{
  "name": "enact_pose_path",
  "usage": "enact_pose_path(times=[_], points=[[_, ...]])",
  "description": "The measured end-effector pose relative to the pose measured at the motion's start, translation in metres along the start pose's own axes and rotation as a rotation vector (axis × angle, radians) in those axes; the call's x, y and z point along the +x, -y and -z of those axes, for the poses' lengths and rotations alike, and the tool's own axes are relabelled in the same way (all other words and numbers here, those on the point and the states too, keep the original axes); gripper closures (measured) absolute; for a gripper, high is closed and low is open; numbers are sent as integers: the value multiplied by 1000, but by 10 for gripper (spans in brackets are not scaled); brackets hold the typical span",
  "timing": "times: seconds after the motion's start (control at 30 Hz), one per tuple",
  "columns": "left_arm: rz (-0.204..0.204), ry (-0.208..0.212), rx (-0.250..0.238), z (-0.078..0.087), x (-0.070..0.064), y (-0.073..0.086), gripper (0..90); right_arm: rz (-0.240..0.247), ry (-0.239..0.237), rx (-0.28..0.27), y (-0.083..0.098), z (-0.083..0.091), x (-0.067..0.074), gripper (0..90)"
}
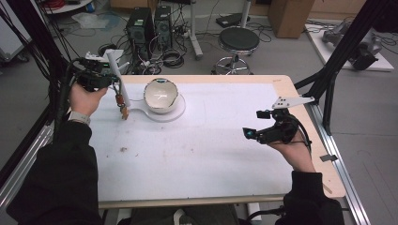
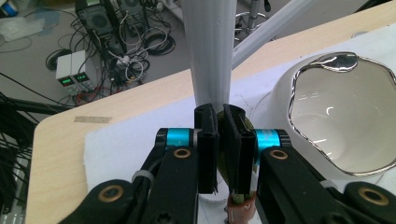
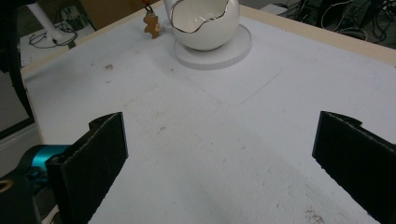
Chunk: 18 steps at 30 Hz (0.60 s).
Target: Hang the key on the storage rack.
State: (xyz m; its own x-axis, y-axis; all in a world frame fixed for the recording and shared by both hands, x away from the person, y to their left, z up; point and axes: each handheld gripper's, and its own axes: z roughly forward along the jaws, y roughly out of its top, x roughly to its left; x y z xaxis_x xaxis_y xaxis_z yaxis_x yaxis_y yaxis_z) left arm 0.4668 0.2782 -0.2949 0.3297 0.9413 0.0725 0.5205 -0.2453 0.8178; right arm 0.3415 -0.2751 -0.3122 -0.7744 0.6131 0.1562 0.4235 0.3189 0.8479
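White egg-shaped bowl (image 1: 161, 95), empty, on round base (image 1: 176, 112)

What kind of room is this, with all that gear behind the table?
Most likely a robotics or electronics lab, not a home or kitchen. Computer towers stand on the floor amid tangled cables, a round stool waits behind the table, and a bench power supply shows lit green readouts.

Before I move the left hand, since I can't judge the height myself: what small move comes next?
Probably carry the little brown figure sideways toward the white bowl. The left claw is shut on its top, so it dangles beside the bowl's base plate, not over the opening.
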Motion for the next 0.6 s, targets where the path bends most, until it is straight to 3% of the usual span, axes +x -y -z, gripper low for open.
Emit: enact_pose_path(times=[0.17, 0.23, 0.3, 0.37, 0.43, 0.5, 0.6], points=[[6, -3, -16, 4, 2, 2, 801, -3, 4, 3, 0, -1, -1, 27], [27, -1, -17, 9, 4, 1, 630, -4, 6, 5, 0, -2, 0, 27], [38, 46, 4, 13, 3, 4, 507, -1, 4, 5, 0, -2, 0, 27], [16, 80, 14, 19, 0, 9, 397, 3, 6, 1, 0, -2, 1, 26], [17, 72, 4, 25, -2, 13, 134, 2, 6, -2, 0, -2, 0, 27], [31, 143, -43, 38, -3, 17, 54, -3, 14, -2, 0, -1, 0, 27], [30, 233, -89, 54, -8, 20, 39, -3, 19, -13, -1, 1, -2, 27]])
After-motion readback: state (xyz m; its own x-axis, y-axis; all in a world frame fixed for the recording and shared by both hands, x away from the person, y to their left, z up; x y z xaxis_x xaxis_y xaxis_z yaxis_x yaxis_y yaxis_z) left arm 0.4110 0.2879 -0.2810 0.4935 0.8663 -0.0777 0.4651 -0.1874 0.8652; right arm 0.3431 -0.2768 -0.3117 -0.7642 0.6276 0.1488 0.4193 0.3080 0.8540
